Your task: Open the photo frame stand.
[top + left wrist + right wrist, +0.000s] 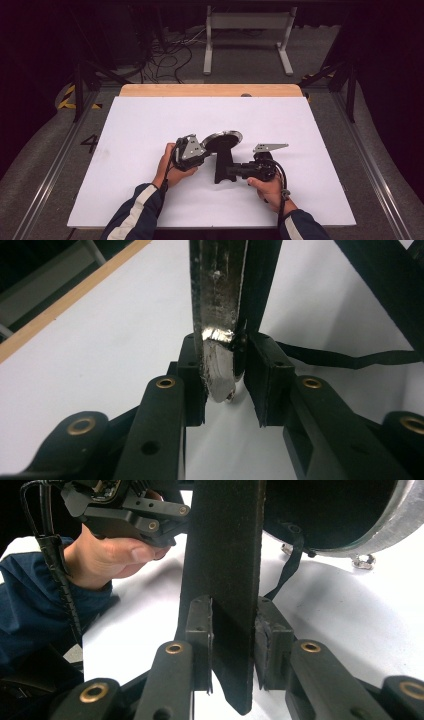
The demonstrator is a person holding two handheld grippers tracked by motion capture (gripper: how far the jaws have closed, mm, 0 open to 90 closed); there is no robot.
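A round metal pan (222, 137) with a dark inside and a flat black handle (222, 167) is held above the white table sheet (150, 120), near its middle front. My left gripper (205, 145) is shut on the pan's silver rim (215, 290), which stands upright between its pads (195, 385). My right gripper (231, 172) comes in from the right and is shut on the black handle (225, 545), its pads (200, 630) pressed on both flat sides. In the right gripper view the pan's rim (400, 515) is at the upper right and the left hand (115, 555) with its gripper (130, 510) at the upper left.
A thin black strap (290, 560) hangs from the pan and trails on the sheet (350, 360). The table's wooden far edge (210, 90) borders the sheet. Beyond it, a white metal stand (247, 22) and loose cables (165, 55) lie on the floor.
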